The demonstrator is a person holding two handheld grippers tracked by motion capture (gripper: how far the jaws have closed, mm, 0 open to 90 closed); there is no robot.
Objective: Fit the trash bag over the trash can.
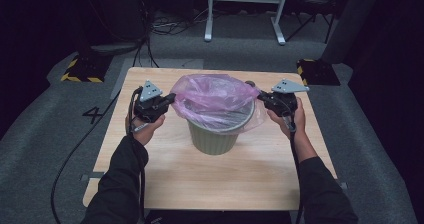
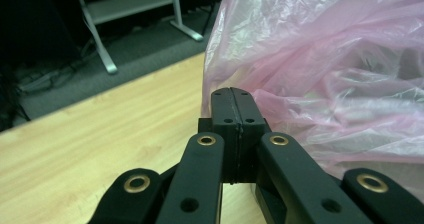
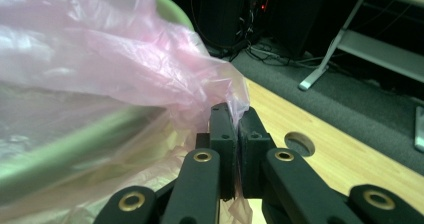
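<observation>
A pale green bin [image 1: 215,139] stands at the middle of the wooden table [image 1: 225,179], lined with a thin pink plastic bag [image 1: 215,96] that puffs up over its rim. My left gripper [image 1: 171,99] is at the bag's left side. In the left gripper view its jaws [image 2: 231,91] are pressed together, and the bag [image 2: 325,59] is drawn to their tips. My right gripper [image 1: 260,96] is at the bag's right side. There the film [image 3: 100,54] runs between the shut pads [image 3: 234,111], beside the green rim [image 3: 60,154].
A round hole [image 3: 299,143] is cut in the tabletop near the right gripper. Beyond the table's far edge are a white desk frame [image 1: 245,14], floor cables and two yellow-and-black striped blocks [image 1: 82,69]. Bare wood lies in front of the bin.
</observation>
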